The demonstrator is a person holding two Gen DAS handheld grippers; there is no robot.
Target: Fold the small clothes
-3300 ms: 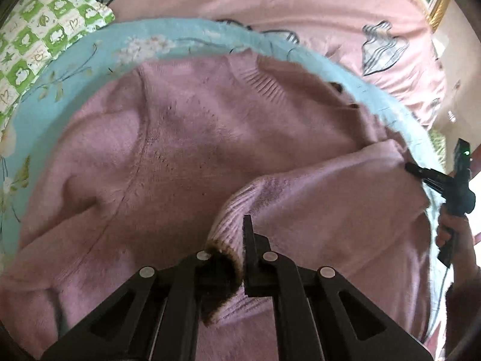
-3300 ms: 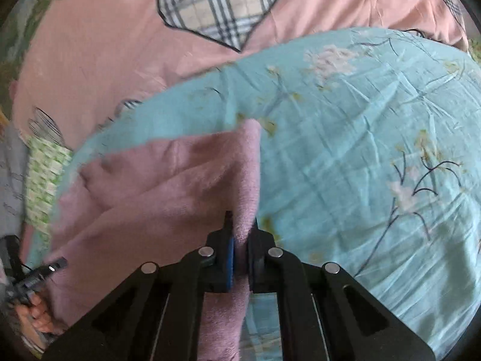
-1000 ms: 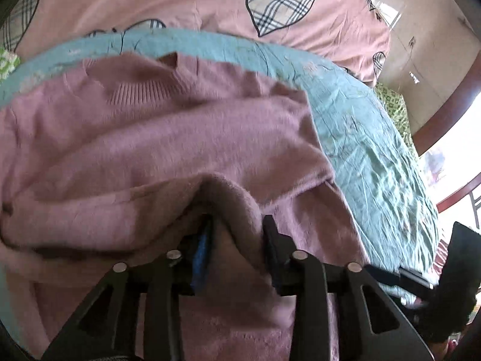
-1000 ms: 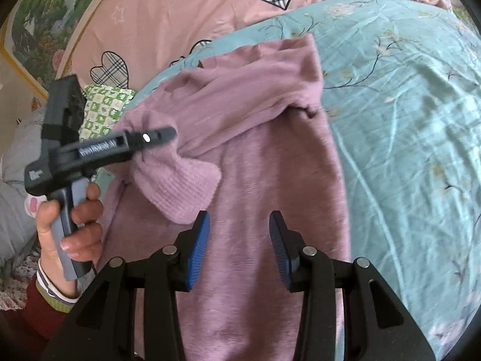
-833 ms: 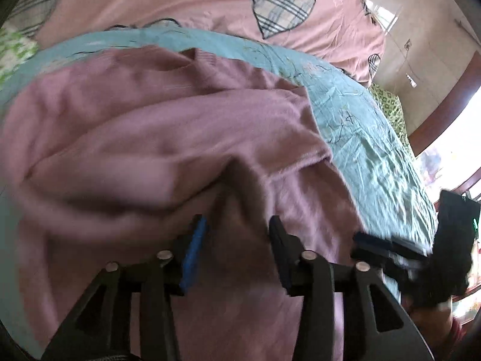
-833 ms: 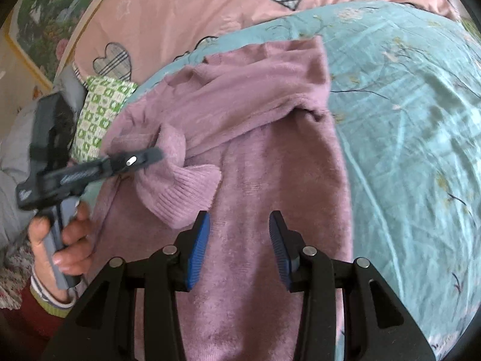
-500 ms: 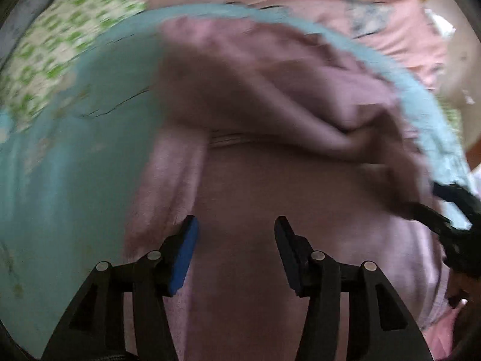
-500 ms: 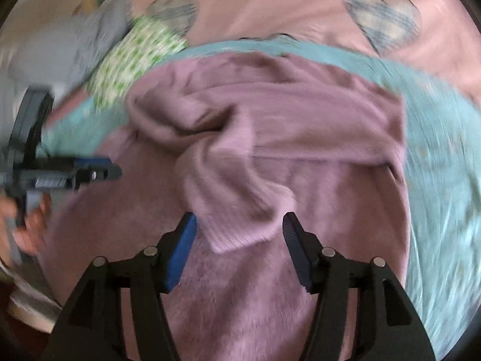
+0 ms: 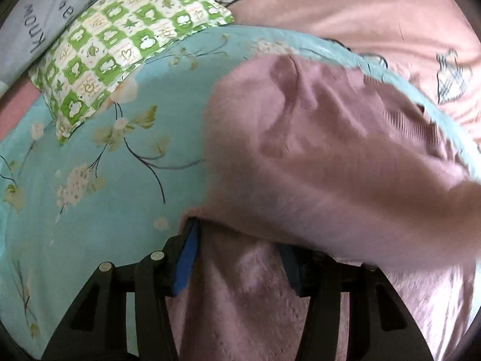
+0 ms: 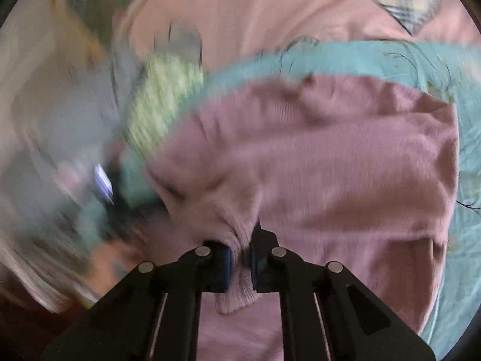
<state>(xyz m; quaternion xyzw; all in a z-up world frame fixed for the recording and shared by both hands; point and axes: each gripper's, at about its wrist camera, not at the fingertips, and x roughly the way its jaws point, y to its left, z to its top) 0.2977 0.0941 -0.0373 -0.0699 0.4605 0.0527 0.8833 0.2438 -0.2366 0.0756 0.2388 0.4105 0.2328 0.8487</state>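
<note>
A pink knitted sweater (image 9: pixel 330 165) lies on a light blue flowered sheet (image 9: pixel 105 180). My left gripper (image 9: pixel 239 252) is low at the sweater's left edge with its jaws well apart. The sweater's body shows between the blue pads (image 9: pixel 188 258), and a folded-over part hides the fingertips. In the right wrist view, blurred by motion, the sweater (image 10: pixel 345 156) fills the middle. My right gripper (image 10: pixel 242 255) has its jaws closing on the ribbed sleeve cuff (image 10: pixel 237 294), which is pinched between the pads.
A green checked pillow (image 9: pixel 120 45) and a grey cloth with lettering (image 9: pixel 36 24) lie at the far left. A pink cover with plaid hearts (image 9: pixel 375 15) stretches behind the sheet. A dark blurred shape (image 10: pixel 105 189) is at the left of the right wrist view.
My left gripper let go of the sleeve, opened and swung left to the sweater's edge. My right gripper moved onto the sleeve cuff and closed on it.
</note>
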